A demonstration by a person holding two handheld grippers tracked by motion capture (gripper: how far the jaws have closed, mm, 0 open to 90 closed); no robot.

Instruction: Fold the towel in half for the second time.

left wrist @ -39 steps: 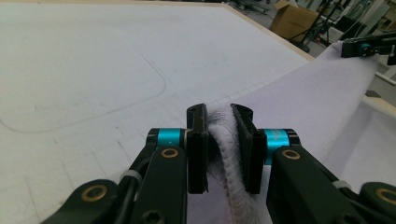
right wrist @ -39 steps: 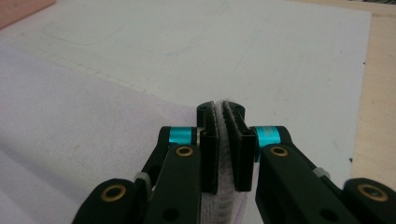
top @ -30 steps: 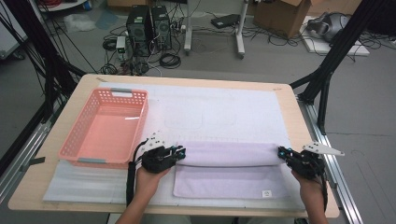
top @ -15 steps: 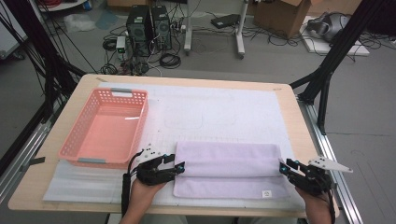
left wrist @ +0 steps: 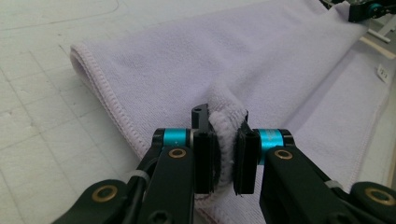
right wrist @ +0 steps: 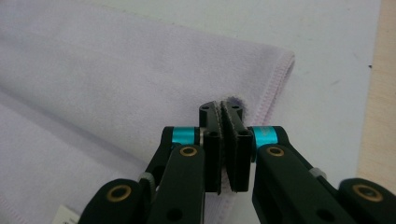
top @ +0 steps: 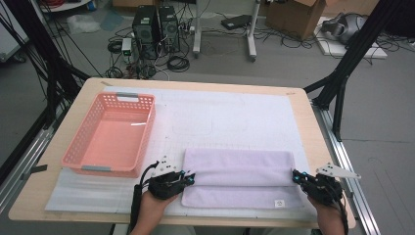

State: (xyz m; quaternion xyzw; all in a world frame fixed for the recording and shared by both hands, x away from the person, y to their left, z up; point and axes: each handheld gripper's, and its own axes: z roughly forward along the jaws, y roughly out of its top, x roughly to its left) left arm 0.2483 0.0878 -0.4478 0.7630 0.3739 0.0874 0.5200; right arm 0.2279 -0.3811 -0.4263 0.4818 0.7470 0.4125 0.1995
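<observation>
**Towel re-gripped at both ends of its folded flap**

The lilac towel (top: 240, 178) lies flat on the white mat (top: 244, 117) at the near edge of the worktop (top: 303, 105), its far part doubled over toward the person so that a single-layer strip with a small label (top: 279, 202) is exposed in front; a second ago the fold line lay farther up the mat, so the flap now sits lower. The left hand-held gripper (left wrist: 223, 154) has just been closing and now pinches a bunched ridge of the towel's left end; the right hand-held gripper (right wrist: 223, 149) is clamped on the right corner hem. Judged stage: both ends secured for the next fold. The pink basket (top: 111, 134) stands apart at left, unused.
</observation>
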